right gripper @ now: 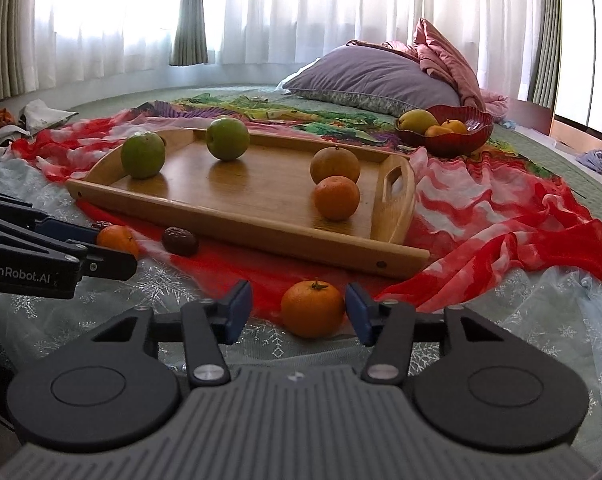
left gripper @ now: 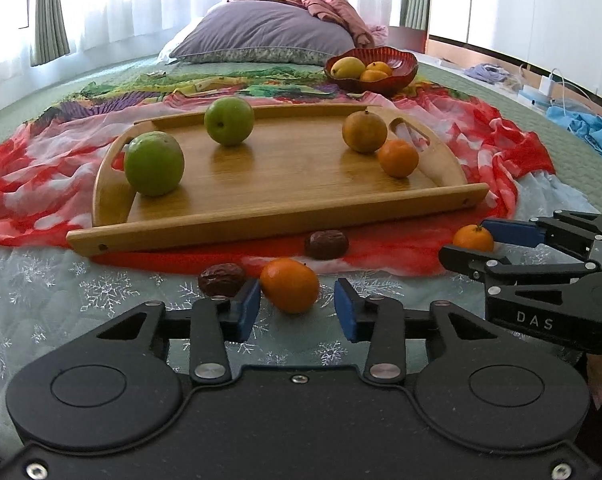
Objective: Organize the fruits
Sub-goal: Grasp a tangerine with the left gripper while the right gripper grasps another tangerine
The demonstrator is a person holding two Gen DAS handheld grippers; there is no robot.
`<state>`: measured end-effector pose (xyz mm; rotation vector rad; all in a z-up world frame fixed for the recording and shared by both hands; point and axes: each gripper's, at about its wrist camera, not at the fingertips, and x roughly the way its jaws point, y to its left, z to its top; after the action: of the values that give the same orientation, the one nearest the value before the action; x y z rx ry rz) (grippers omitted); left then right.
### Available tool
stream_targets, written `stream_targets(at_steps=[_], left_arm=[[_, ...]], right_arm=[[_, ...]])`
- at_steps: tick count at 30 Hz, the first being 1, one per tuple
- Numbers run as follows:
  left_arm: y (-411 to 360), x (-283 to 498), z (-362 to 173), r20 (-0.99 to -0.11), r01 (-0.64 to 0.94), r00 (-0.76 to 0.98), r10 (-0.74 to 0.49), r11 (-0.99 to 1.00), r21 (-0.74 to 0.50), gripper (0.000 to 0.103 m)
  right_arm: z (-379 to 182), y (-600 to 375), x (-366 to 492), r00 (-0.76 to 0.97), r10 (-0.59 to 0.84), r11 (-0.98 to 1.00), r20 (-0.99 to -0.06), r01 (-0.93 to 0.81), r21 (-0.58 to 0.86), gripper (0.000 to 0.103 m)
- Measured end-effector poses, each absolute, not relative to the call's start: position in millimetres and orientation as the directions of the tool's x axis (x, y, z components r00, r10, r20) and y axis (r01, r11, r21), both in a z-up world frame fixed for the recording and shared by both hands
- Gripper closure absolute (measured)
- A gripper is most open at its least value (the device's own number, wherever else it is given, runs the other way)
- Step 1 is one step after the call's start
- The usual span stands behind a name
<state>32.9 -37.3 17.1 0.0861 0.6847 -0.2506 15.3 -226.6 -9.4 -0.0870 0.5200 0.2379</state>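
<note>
Bed (left gripper: 29, 120), covered by a green quilt, carries every item. A red-and-white scarf (right gripper: 501, 216) lies spread beneath a wooden tray (left gripper: 285, 216). The tray holds two green apples, one at its near left corner (left gripper: 153, 163) and one toward its far rim (left gripper: 229, 120), together with a brownish pear-like fruit (left gripper: 364, 131) and an orange (left gripper: 398, 158) that touch each other near the right handle. A red bowl (left gripper: 401, 76) behind the tray, just before the purple pillow (left gripper: 261, 32), contains yellow and orange fruit.

Left gripper (left gripper: 297, 306): jaws apart, a mandarin (left gripper: 289, 286) resting on the bed between them, close to the left pad; contact cannot be confirmed. Right gripper (right gripper: 299, 308): jaws apart around a second mandarin (right gripper: 313, 308), the right pad just beside it. Two dark dates lie before the tray, one on the scarf (left gripper: 326, 244) and one beside the left jaw (left gripper: 221, 279).
</note>
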Motion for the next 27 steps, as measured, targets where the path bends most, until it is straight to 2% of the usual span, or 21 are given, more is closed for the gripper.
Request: stream_targets(at_steps=[4,12,16,18,23,27], left_arm=[[-36.9,31.9,16.7,-0.632,0.254,0.750,-0.194,0.967,0.005,0.072],[-34.6,37.9,10.7,-0.637,0.254,0.744,-0.201,0.967,-0.009,0.069],[-37.8,40.1,6.2,-0.635,0.254,0.743,-0.212,0.967,-0.025,0.073],[-41.3,38.4,7.7,-0.624,0.251,0.755,-0.201,0.968,-0.007,0.073],[-42.7,34.3,21.2,-0.574,0.260,0.793,-0.204,0.966,0.015,0.074],[-39.0,41.4,35.5,-0.540,0.244,0.819,-0.193,0.970,0.023,0.074]], right_arm=[[-10.9,-228.1,17.1,0.839,0.196,0.972,-0.507,-0.235,-0.014,0.050],[-13.0,-227.5,17.8,0.839,0.180,0.975,-0.513,-0.220,-0.016,0.055],[-11.7,-229.1,17.1,0.846,0.164,0.980,-0.507,-0.199,-0.014,0.064],[-9.2,-231.2,15.8,0.848,0.175,0.981,-0.501,-0.195,0.013,0.064],[-0.9,-222.6,11.0,0.871,0.165,0.978,-0.464,-0.205,-0.037,0.064],[6.5,-217.7,19.3,0.876,0.185,0.978,-0.446,-0.208,-0.004,0.064]])
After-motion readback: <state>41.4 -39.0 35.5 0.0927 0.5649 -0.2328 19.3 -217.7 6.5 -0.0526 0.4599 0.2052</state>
